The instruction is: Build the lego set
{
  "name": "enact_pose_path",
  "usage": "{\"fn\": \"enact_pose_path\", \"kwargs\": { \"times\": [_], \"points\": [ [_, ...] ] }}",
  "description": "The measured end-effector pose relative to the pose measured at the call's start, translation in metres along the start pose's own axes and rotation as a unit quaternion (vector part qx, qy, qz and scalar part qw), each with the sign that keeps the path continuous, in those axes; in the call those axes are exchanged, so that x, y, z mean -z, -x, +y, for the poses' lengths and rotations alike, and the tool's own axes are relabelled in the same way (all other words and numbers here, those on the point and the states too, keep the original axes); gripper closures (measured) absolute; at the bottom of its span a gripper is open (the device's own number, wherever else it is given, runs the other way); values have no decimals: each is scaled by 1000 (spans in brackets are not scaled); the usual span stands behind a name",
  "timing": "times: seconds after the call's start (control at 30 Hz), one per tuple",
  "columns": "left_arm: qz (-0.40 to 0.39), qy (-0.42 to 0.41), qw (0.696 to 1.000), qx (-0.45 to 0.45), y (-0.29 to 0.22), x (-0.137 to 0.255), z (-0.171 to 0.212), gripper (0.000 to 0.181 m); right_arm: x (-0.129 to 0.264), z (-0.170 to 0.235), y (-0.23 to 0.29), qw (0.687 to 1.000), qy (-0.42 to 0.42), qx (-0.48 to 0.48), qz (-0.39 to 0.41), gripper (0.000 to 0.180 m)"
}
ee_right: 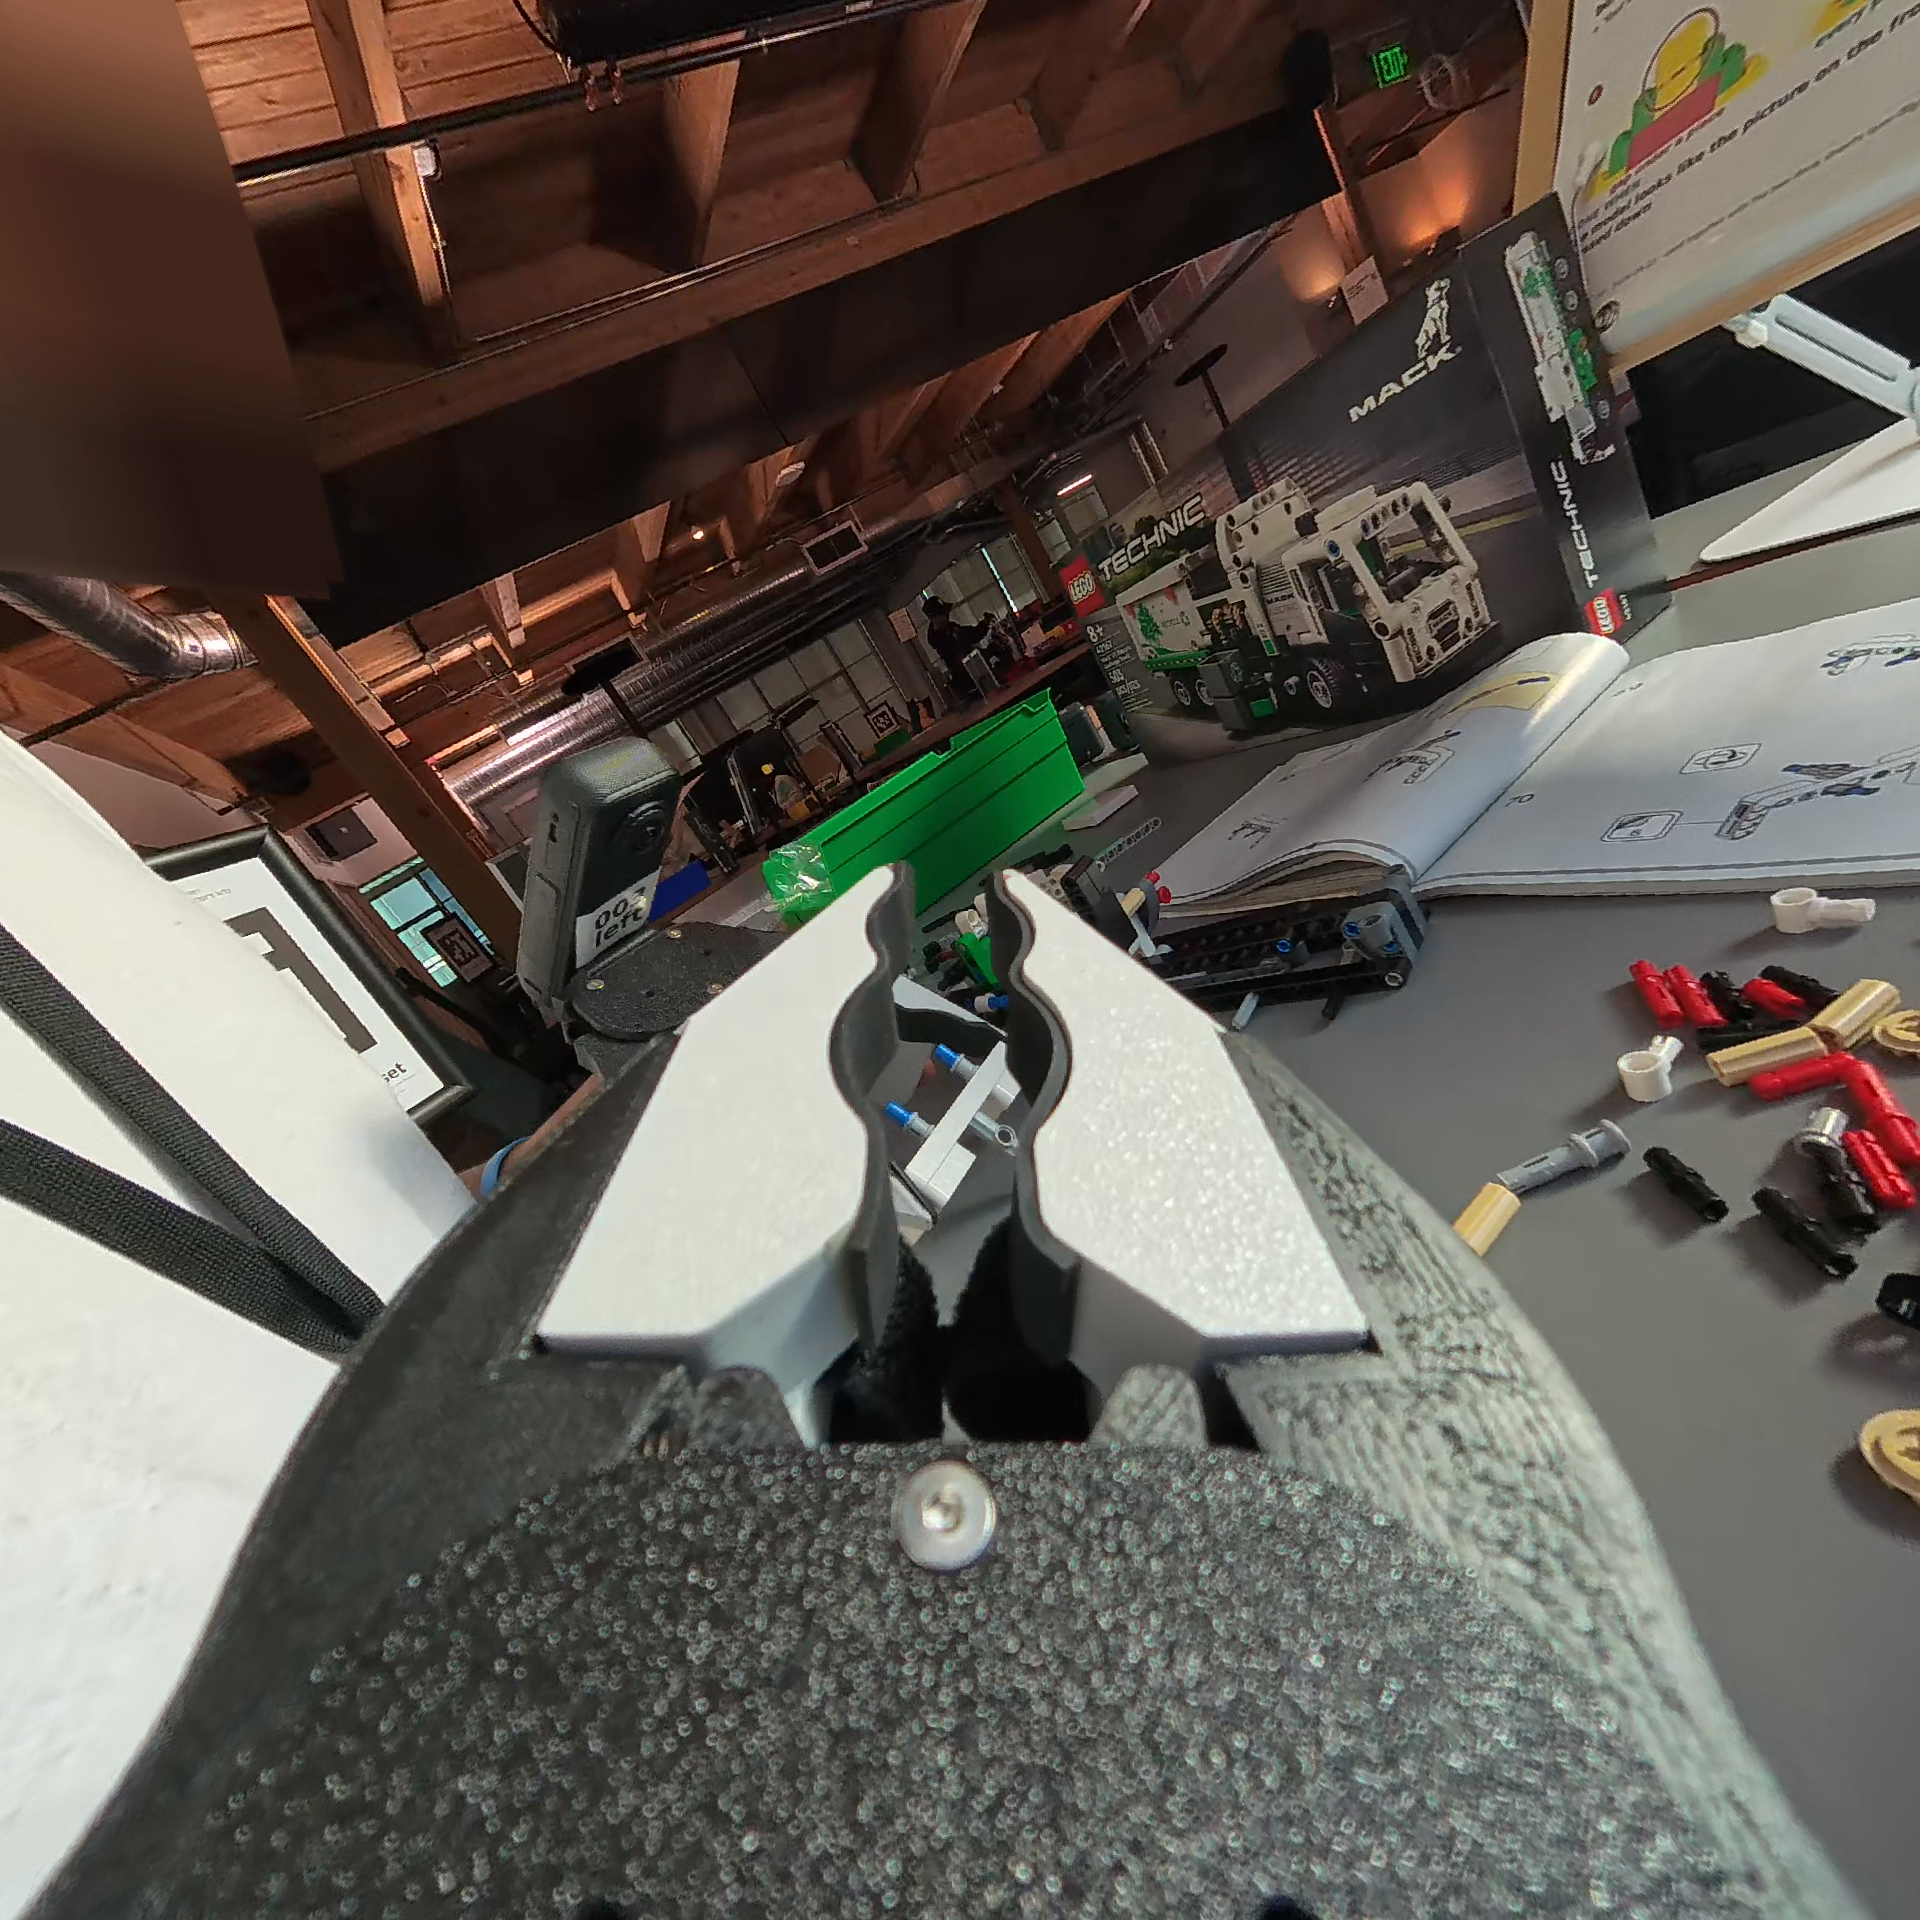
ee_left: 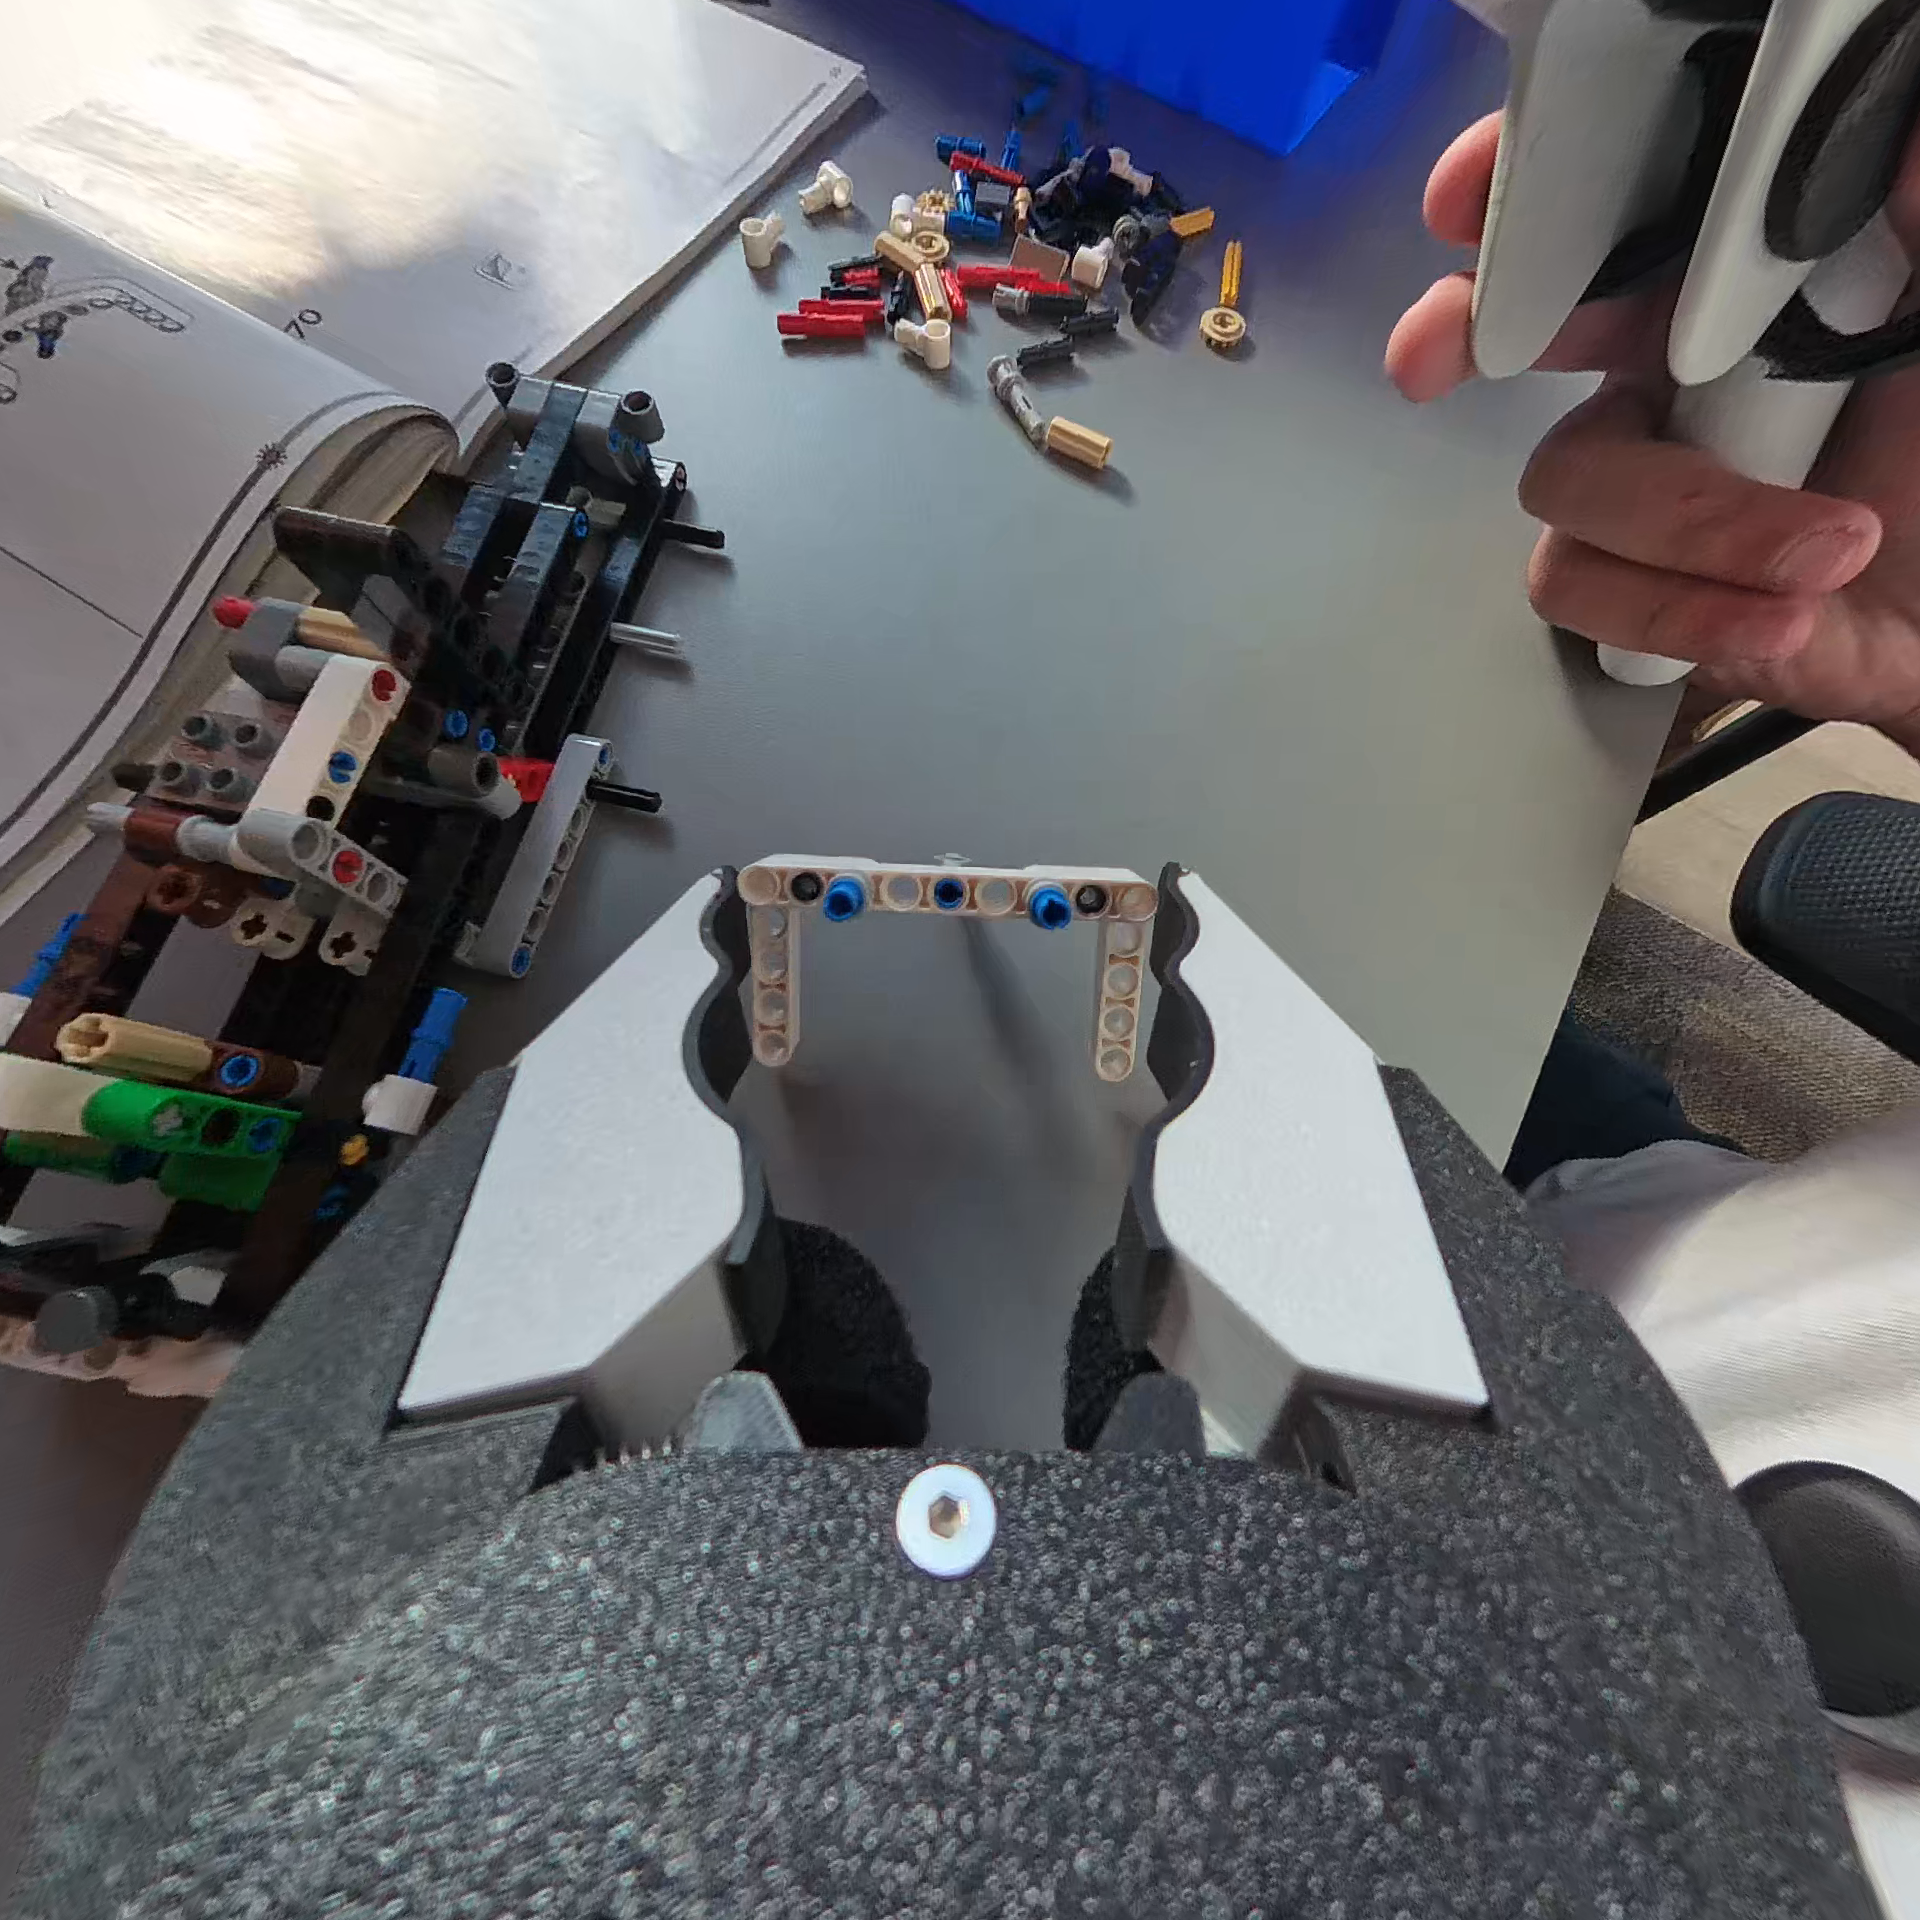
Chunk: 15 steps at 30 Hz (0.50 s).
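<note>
My left gripper [ee_left: 945,896] is shut on a white U-shaped beam frame [ee_left: 904,891] with blue pins, its fingertips pressing on the frame's two ends, just above the grey table [ee_left: 1195,675]. The partly built black, white and green model [ee_left: 312,831] lies to its left. My right gripper [ee_right: 948,885] is raised above the table, its jaws almost together with nothing between them. Through the gap I see the white frame [ee_right: 961,1127]. In the left wrist view the right gripper [ee_left: 1683,208] is held in a hand at the top right.
A pile of loose red, black, tan and blue pins [ee_left: 997,260] lies at the far middle and also shows in the right wrist view [ee_right: 1787,1070]. An open instruction booklet [ee_left: 364,187] lies far left. A blue bin [ee_left: 1195,52], a green bin [ee_right: 935,821] and the set's box [ee_right: 1403,520] stand behind. The left gripper's tips are roughly 15 cm from the right gripper's.
</note>
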<state>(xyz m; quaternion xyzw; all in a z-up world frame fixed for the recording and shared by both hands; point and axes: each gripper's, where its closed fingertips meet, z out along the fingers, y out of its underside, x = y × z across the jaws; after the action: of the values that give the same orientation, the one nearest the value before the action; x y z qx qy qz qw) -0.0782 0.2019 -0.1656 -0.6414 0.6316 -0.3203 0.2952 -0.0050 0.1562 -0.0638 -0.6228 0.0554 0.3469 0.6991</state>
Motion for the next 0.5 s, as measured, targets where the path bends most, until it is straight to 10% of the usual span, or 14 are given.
{"fn": "enact_pose_path", "kwargs": {
  "times": [0.5],
  "points": [
    [5,-28,1000,7,5,-2,-6,90,4,-12,-118,909,134,188,348,155]
  ]
}}
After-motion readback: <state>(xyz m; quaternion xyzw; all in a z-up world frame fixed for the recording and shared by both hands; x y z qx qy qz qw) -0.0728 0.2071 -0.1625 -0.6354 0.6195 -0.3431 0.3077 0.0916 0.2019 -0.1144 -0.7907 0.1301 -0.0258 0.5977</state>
